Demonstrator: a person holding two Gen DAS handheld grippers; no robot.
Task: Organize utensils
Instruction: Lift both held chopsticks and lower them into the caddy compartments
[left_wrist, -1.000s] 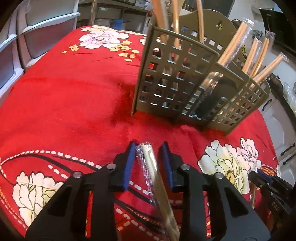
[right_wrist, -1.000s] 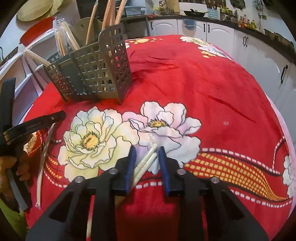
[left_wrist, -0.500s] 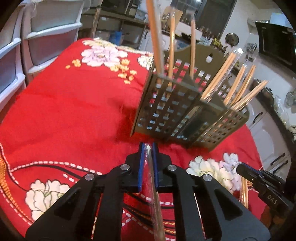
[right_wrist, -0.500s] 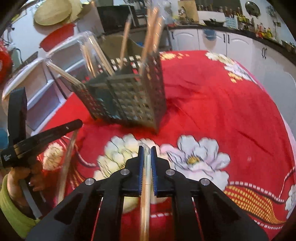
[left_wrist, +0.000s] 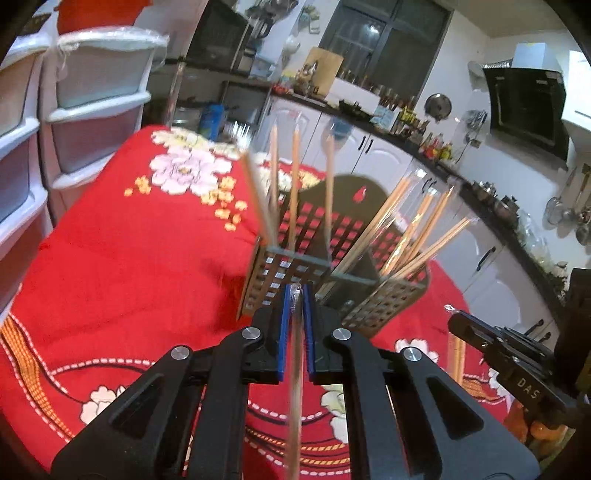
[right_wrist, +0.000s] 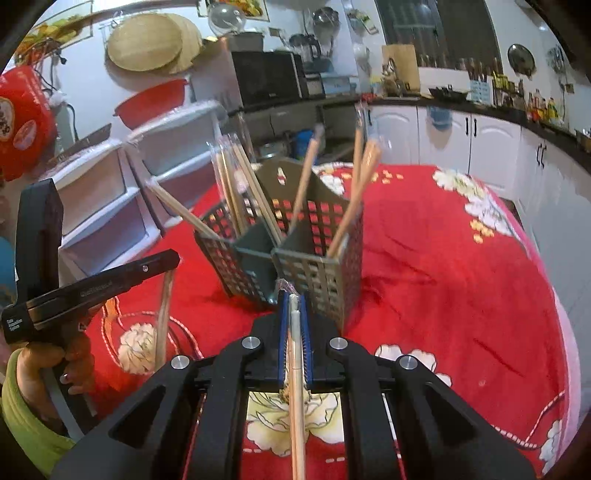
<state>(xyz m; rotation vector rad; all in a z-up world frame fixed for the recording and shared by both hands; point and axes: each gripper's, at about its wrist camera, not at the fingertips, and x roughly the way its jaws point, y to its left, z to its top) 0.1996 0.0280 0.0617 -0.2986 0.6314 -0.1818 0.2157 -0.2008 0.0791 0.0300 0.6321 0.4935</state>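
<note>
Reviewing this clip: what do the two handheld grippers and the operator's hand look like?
Both grippers, left and right, are matte black plastic with silver bolts and blue ribbed pads on the fingers. White lettering reading "DAS" marks the right one's side. The hand wears dark nail polish and a lime-green sleeve.

Kitchen lit artificially. White cabinets (right_wrist: 491, 136) are lined under a dark worktop (left_wrist: 461, 181). A dark window (left_wrist: 384, 40) is seen behind; white plastic drawers (left_wrist: 92, 110) are stacked at left.
</note>
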